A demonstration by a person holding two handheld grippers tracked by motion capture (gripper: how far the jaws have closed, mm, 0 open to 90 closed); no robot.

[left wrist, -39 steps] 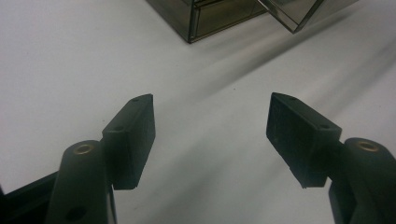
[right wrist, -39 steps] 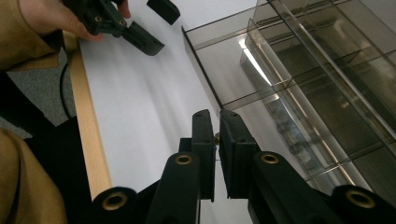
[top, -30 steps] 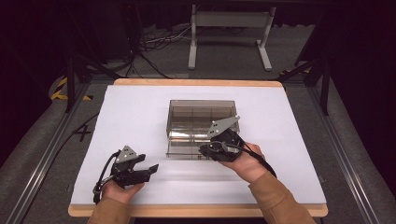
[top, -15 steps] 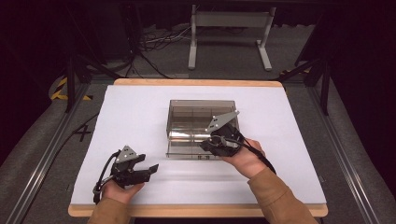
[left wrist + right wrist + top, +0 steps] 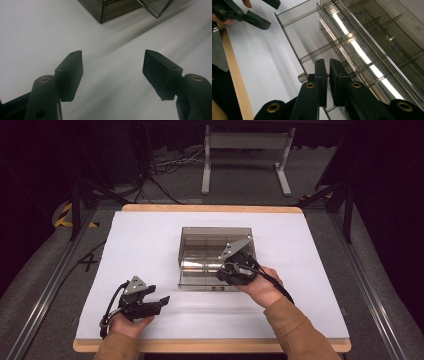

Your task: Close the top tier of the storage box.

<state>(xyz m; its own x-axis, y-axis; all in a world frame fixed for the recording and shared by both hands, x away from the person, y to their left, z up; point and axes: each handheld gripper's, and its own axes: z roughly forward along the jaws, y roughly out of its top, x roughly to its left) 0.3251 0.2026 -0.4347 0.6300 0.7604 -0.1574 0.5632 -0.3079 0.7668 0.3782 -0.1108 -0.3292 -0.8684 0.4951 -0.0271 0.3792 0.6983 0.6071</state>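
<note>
A smoky clear drawer box (image 5: 215, 237) stands mid-table, its low drawer (image 5: 200, 282) slid out toward me. My right gripper (image 5: 226, 272) is at the drawer's front. In the right gripper view its jaws (image 5: 328, 63) are pressed nearly together on the thin front wall of the drawer (image 5: 294, 32), beside a small knob (image 5: 302, 77). The divided compartments look bare. My left gripper (image 5: 162, 302) rests at the near left of the table, open and holding nothing; its fingertips (image 5: 112, 65) stand wide apart over bare white surface, with the box corner (image 5: 112, 8) beyond.
The white tabletop (image 5: 310, 270) has a wooden rim (image 5: 210, 346) along the near edge. The left gripper (image 5: 268, 12) also appears far off in the right gripper view. Metal frame legs (image 5: 245, 155) and cables lie on the floor behind the table.
The right gripper has edged slightly left and toward the box at the drawer's front. The left gripper has stayed where it was, open.
</note>
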